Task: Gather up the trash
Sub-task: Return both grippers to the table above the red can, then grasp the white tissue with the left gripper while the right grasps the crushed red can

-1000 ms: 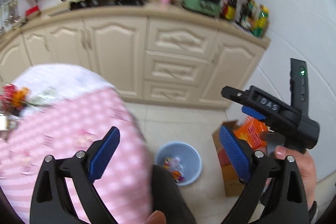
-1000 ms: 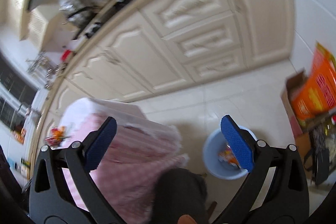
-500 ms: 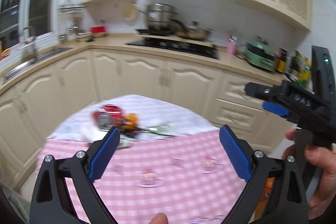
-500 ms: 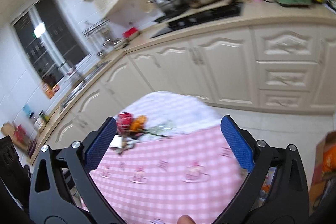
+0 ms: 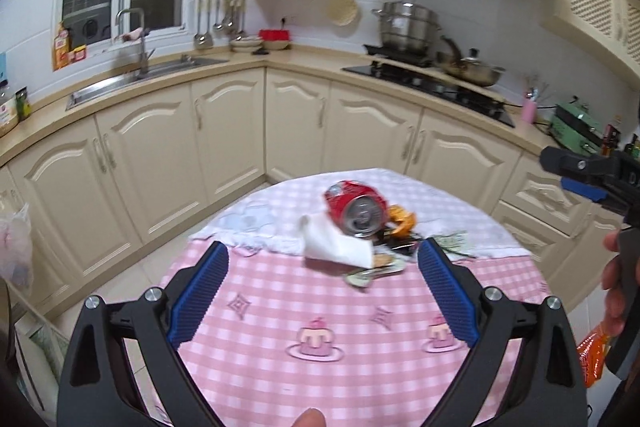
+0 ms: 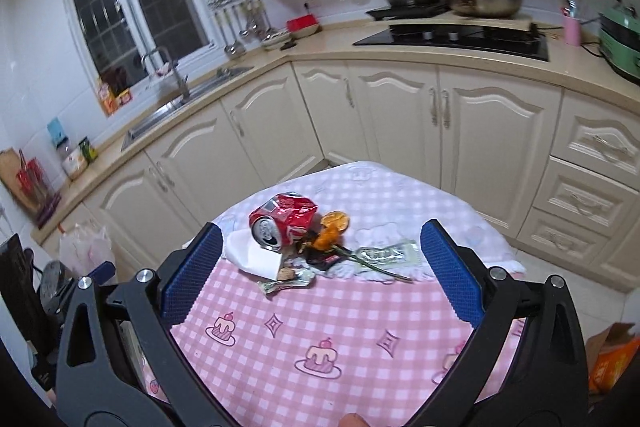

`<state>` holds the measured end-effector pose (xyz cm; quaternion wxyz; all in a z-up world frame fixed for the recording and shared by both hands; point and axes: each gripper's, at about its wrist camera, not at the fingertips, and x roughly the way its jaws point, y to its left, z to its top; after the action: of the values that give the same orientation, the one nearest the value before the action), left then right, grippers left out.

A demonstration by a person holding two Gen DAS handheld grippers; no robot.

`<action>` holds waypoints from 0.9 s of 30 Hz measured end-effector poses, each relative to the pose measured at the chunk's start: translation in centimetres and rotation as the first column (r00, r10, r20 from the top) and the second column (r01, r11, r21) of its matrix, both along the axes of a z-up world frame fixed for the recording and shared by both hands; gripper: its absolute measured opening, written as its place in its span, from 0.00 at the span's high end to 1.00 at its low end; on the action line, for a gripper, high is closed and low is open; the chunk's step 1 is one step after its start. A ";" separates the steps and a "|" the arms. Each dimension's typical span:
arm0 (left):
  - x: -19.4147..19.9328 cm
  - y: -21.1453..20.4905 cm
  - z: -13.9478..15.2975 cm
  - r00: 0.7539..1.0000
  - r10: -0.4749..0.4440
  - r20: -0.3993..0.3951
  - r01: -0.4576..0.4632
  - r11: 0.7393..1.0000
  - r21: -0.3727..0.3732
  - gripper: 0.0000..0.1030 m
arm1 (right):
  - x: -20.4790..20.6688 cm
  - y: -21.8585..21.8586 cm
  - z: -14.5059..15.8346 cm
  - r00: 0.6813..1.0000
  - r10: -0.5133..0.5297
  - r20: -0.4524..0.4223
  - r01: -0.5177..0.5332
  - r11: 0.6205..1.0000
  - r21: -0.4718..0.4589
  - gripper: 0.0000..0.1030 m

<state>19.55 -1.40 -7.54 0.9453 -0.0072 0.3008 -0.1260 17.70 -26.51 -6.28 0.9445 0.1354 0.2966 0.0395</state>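
A pile of trash lies at the far side of a round table with a pink checked cloth (image 5: 320,359) (image 6: 320,331). It holds a crushed red can (image 5: 356,207) (image 6: 282,221), a white tissue (image 5: 332,241) (image 6: 250,255), orange peel (image 5: 402,219) (image 6: 334,227), a clear wrapper (image 6: 390,251) and a crumpled foil wrapper (image 5: 370,273) (image 6: 286,283). My left gripper (image 5: 322,291) is open above the near cloth, nothing between its fingers. My right gripper (image 6: 318,275) is open likewise; its body also shows at the right edge (image 5: 588,171), held by a hand (image 5: 614,287).
Cream cabinets wrap around behind the table, with a sink (image 5: 136,81), a hob with pots (image 5: 424,75) and a green appliance (image 6: 620,35) on the counter. A plastic bag (image 6: 86,245) sits at the left. An orange packet in a cardboard box (image 6: 612,355) stands on the floor at the right.
Both views swung up from the floor and the blue bin to the table. The trash pile now lies ahead of both open grippers, closer and more centred than half a second ago.
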 end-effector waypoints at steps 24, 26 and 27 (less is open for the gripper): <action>15.2 -2.7 -12.5 0.968 -0.008 -0.250 0.020 0.999 0.047 0.11 | 11.3 5.2 -7.0 0.973 0.147 -0.177 -0.163 0.983 -0.082 0.06; 15.7 -2.9 -12.7 0.962 -0.047 -0.269 0.050 0.999 0.004 0.27 | 13.1 6.7 -8.0 0.961 0.179 -0.210 -0.203 0.975 -0.095 0.06; 15.8 -3.0 -12.7 0.960 -0.062 -0.273 0.061 0.998 -0.014 0.39 | 14.0 7.2 -8.6 0.955 0.192 -0.228 -0.219 0.971 -0.098 0.06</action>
<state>35.34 -4.43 -20.19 0.8904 -0.0180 0.4280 -0.1539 31.69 -19.26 -14.86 0.9038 0.0491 0.4121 0.1044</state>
